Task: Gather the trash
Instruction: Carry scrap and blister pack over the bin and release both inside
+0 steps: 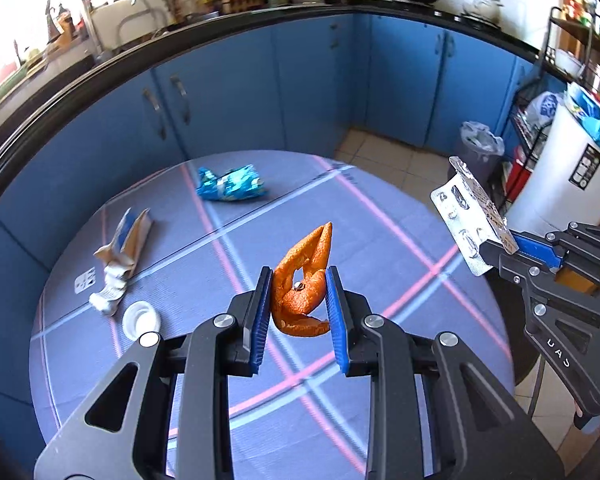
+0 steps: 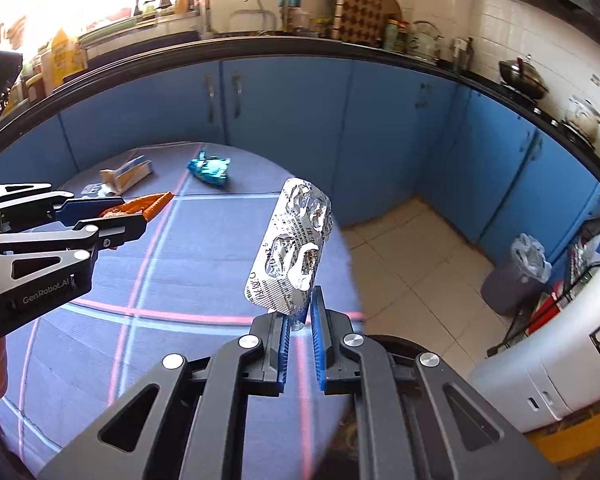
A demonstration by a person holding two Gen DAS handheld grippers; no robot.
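Note:
My left gripper point(image 1: 299, 296) is shut on an orange peel point(image 1: 302, 284) and holds it above the round blue table point(image 1: 380, 248). My right gripper point(image 2: 300, 320) is shut on a silver pill blister pack point(image 2: 294, 246), held upright over the table's right edge. The right gripper point(image 1: 496, 248) with the blister pack point(image 1: 470, 212) shows at the right of the left wrist view. The left gripper point(image 2: 140, 220) with the peel point(image 2: 140, 206) shows at the left of the right wrist view. On the table lie a blue foil wrapper point(image 1: 232, 184), a torn carton point(image 1: 126, 240), crumpled white paper point(image 1: 108, 290) and a white lid point(image 1: 141, 319).
A grey bin with a plastic liner point(image 2: 518, 276) stands on the tiled floor by the blue cabinets point(image 2: 380, 128). A white appliance point(image 2: 560, 360) stands at the right, beside a metal rack point(image 1: 540, 120). The counter holds pots and a sink.

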